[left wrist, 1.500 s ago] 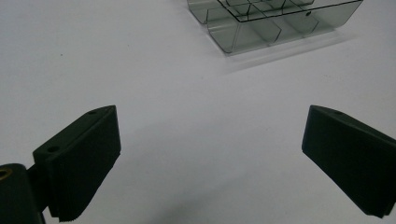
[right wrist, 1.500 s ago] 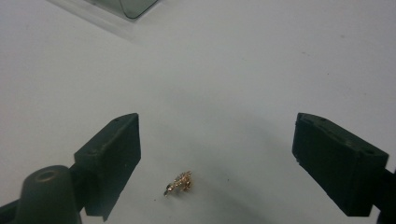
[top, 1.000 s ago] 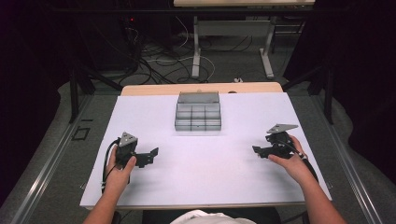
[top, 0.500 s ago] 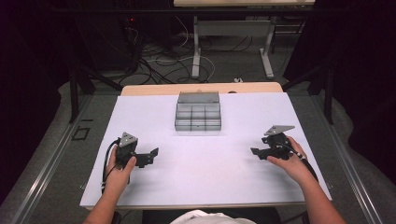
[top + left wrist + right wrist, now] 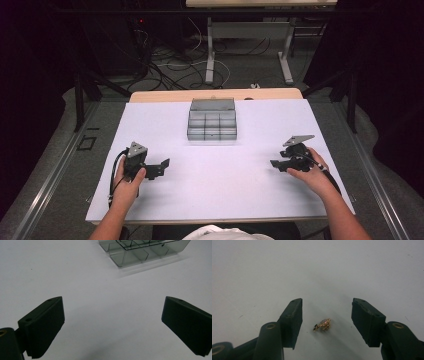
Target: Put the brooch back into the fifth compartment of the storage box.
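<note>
A tiny gold trinket (image 5: 323, 325) with a pale stone lies on the white table sheet between the jaws of my right gripper (image 5: 327, 302). The pads stand apart from it on both sides, and the jaws have just been closing. In the high view the right gripper (image 5: 275, 164) rests low at the right of the table and points left. My left gripper (image 5: 162, 165) sits at the left, pointing right, with its jaws wide open over bare sheet (image 5: 112, 325) and nothing between them.
A clear plastic organiser box (image 5: 212, 120) with several compartments stands at the back middle of the white sheet (image 5: 225, 200); its near corner shows in the left gripper view (image 5: 145, 250). Cables and table legs lie on the floor beyond.
The right gripper's jaws look a little narrower than before. Both hands have kept their places.
</note>
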The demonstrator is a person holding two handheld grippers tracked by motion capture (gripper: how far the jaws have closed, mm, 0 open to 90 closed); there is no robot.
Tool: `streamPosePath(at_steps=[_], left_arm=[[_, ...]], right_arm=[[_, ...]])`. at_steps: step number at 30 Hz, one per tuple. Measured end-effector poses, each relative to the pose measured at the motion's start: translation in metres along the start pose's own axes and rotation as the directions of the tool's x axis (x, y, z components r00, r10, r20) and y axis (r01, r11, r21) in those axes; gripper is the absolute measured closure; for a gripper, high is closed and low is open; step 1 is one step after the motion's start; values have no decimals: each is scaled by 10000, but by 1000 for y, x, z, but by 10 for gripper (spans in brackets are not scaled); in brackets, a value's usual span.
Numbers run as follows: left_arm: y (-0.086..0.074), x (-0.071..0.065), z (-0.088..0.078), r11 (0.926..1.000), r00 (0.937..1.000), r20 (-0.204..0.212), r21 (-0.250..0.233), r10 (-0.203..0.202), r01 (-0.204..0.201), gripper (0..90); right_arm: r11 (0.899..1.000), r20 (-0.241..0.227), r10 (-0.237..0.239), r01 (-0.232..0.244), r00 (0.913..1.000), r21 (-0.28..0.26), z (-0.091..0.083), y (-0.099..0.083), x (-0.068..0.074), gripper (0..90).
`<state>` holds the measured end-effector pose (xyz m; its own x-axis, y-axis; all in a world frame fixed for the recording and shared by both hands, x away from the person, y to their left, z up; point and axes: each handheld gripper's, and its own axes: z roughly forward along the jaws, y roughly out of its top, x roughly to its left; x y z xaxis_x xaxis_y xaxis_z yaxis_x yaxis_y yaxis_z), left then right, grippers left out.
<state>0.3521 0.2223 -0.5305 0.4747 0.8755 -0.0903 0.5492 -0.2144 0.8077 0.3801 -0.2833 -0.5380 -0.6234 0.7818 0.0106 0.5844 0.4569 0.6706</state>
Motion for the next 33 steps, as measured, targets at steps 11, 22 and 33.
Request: streamPosePath(at_steps=[11,22,33], left_arm=[[0,0,0,10000,10000,3,-5,27,-27,46],[0,0,0,10000,10000,10,-24,-7,7,46],[0,0,0,10000,10000,23,-17,-2,2,46]], right_arm=[[9991,-162,-135,141,9998,401,2,-2,0,496],[9958,-99,-20,29,9999,910,3,-4,0,547],[9964,-230,-57,77,9997,843,6,-3,-4,579]])
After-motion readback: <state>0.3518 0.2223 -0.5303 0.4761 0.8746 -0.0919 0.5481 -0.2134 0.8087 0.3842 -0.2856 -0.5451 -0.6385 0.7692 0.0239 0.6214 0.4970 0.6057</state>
